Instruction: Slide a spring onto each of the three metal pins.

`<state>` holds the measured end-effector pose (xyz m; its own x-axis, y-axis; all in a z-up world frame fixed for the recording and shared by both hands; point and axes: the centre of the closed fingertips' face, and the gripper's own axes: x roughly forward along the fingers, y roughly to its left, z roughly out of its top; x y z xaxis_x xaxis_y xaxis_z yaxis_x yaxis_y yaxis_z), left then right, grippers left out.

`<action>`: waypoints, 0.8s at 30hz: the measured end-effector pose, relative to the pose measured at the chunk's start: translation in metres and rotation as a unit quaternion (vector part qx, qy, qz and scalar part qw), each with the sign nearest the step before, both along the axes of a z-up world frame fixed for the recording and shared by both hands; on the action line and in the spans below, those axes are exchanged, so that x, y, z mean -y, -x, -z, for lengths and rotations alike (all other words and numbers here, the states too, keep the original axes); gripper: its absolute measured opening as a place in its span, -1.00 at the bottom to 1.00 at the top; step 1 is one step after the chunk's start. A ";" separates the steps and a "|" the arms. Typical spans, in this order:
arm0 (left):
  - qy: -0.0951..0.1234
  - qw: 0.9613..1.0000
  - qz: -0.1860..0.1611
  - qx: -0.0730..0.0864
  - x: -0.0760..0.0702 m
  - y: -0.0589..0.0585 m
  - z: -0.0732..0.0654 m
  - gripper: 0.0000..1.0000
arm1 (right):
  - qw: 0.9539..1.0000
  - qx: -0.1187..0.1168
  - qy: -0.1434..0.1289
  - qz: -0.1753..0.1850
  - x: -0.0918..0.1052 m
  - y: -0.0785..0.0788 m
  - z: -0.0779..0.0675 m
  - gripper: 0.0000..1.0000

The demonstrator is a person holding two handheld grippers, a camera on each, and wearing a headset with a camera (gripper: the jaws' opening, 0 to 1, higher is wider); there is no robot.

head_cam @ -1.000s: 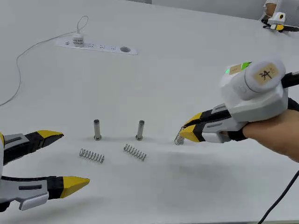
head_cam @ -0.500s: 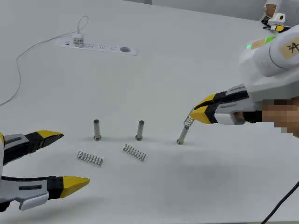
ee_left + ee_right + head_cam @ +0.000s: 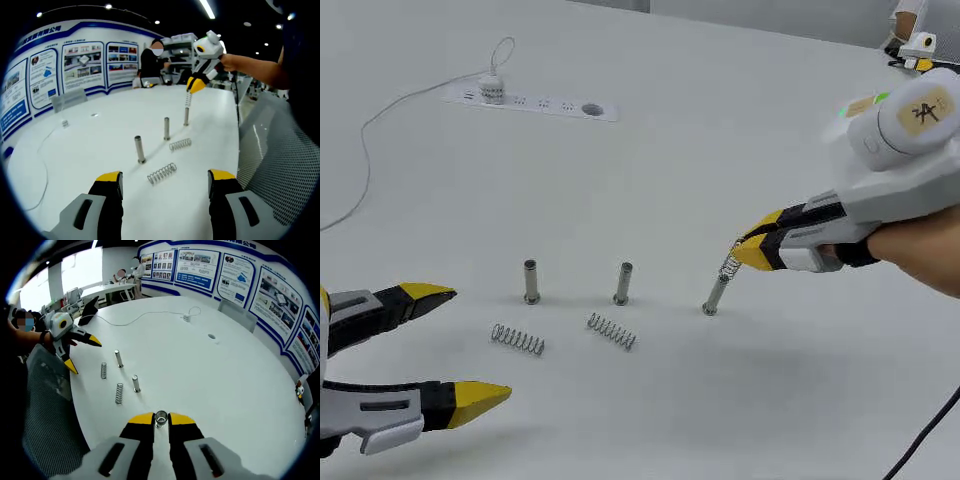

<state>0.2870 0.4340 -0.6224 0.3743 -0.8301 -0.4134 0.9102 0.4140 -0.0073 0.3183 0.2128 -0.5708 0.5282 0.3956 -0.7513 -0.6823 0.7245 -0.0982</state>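
Yellow-tipped right gripper (image 3: pixel 742 252), angled down, fingers (image 3: pixel 766 257) clamped on spring (image 3: pixel 729 267) atop tilted pin (image 3: pixel 714 298); left gripper (image 3: pixel 482 342) level, fingers apart.

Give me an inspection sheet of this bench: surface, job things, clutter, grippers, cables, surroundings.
Surface: white table, smooth.
Job's things: left pin and middle pin upright, bare; left spring and middle spring lie loose in front of them; held spring sits at the top of the right pin, which leans.
Clutter: power strip on the far side.
Grippers: left gripper open, holding nothing; right gripper shut on the held spring.
Cables: white cable runs from the power strip; black cable at the near right.
Surroundings: wall posters; a person beyond the table.
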 end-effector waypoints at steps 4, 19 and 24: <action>0.000 1.000 0.000 -0.001 0.000 0.000 0.000 0.41 | 1.000 -0.004 -0.002 0.000 0.000 0.000 0.003 -0.77; -0.001 1.000 -0.001 -0.004 0.000 0.001 0.002 0.41 | 1.000 -0.020 0.002 0.002 0.000 -0.003 0.023 -0.77; -0.001 1.000 -0.002 -0.005 -0.001 0.001 0.004 0.41 | 1.000 -0.028 0.000 0.008 0.001 -0.004 0.034 -0.76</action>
<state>0.2856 0.4349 -0.6263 0.3734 -0.8280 -0.4183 0.9084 0.4178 -0.0163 0.3222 0.2119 -0.6048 0.4909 0.3883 -0.7799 -0.6754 0.7351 -0.0592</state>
